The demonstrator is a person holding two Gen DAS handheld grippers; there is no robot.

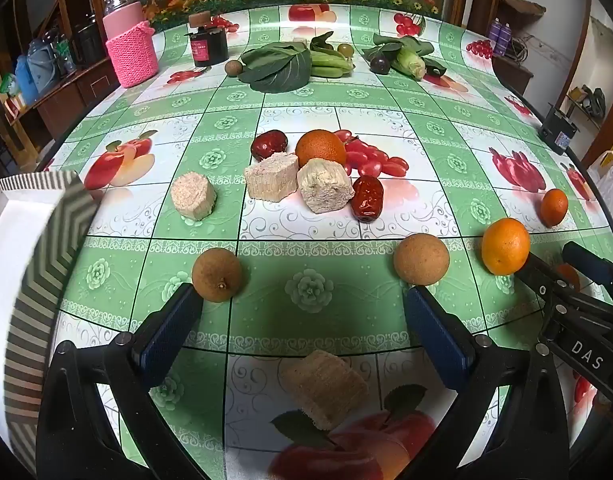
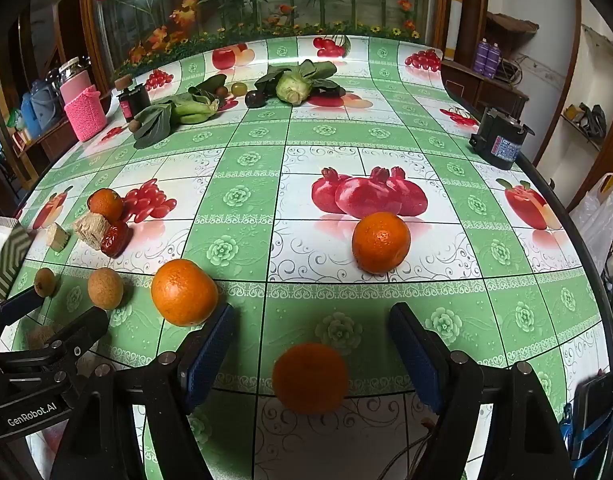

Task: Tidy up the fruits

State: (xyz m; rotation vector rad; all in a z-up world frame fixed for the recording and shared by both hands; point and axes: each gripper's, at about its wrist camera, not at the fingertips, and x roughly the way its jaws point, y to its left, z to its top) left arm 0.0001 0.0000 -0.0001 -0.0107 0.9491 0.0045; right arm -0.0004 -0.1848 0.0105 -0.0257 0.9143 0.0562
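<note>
Tablecloth (image 1: 306, 120) of green fruit-print squares under oranges (image 2: 380, 242), both grippers' jaws wide

Table (image 1: 314, 96) bears oranges (image 2: 380, 242), greens (image 1: 278, 65), perhaps dates (image 1: 367, 199).

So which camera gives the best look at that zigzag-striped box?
The left wrist view: the striped box fills its left edge, showing the patterned wall and white inside. The right wrist view catches only a small corner at its far left.
</note>
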